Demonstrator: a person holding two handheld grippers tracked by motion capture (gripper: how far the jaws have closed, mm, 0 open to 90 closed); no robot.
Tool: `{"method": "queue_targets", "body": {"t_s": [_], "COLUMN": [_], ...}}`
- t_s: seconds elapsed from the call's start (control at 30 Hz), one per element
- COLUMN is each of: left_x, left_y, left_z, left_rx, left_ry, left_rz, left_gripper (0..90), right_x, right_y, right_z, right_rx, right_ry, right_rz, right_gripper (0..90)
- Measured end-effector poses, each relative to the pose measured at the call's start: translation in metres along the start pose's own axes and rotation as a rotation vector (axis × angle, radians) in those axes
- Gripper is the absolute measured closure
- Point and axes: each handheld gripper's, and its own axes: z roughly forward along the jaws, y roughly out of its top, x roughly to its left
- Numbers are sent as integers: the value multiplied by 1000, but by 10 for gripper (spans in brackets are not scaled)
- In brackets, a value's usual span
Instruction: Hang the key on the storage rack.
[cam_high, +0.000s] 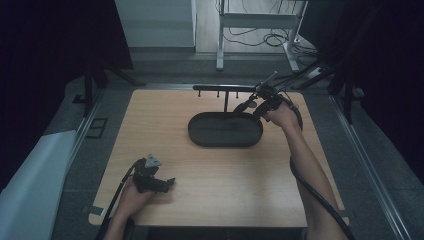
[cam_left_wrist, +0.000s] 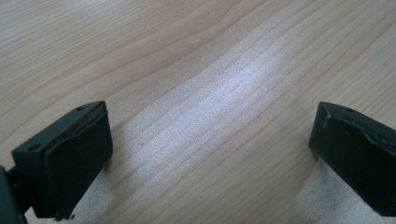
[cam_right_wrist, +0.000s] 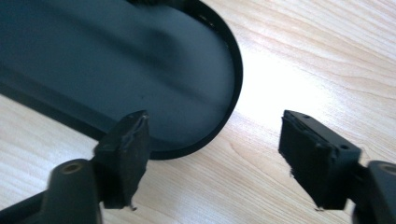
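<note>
The right gripper (cam_right_wrist: 212, 149) stands open and empty over the rim of the black oval tray (cam_right_wrist: 140, 70), which sits mid-table beneath a black peg rack (cam_high: 225, 89). The left gripper (cam_left_wrist: 210, 154), jaws wide apart, rests low on the wooden table (cam_high: 220, 185) near its front edge, forearm reaching in from below.

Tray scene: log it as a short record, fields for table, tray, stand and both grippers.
table: light wood
tray: black oval, mid-table, nothing seen in it
stand: black T-bar with pegs, rising at the tray's far side
left gripper: near front left edge, jaws open over bare wood, holding nothing
right gripper: at the tray's right end, jaws open, nothing between them, one jaw over the rim
</note>
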Motion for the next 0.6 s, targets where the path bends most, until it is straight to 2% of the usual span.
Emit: {"method": "queue_targets", "body": {"t_s": [0.2,0.27,0.6], "left_x": [0,0,0], "left_y": [0,0,0], "left_z": [0,0,0], "left_rx": [0,1,3], "left_ry": [-1,-1,-2], "left_rz": [-2,-2,1], "left_gripper": [0,0,0], "right_x": [3,4,6], "right_y": [-10,-14,-33], "right_z": [-3,-4,-10], "right_rx": [-13,-21,-70], "right_ry": [-13,-23,11], "right_rz": [-40,-58,-98], "right_gripper": [132,131,123]}}
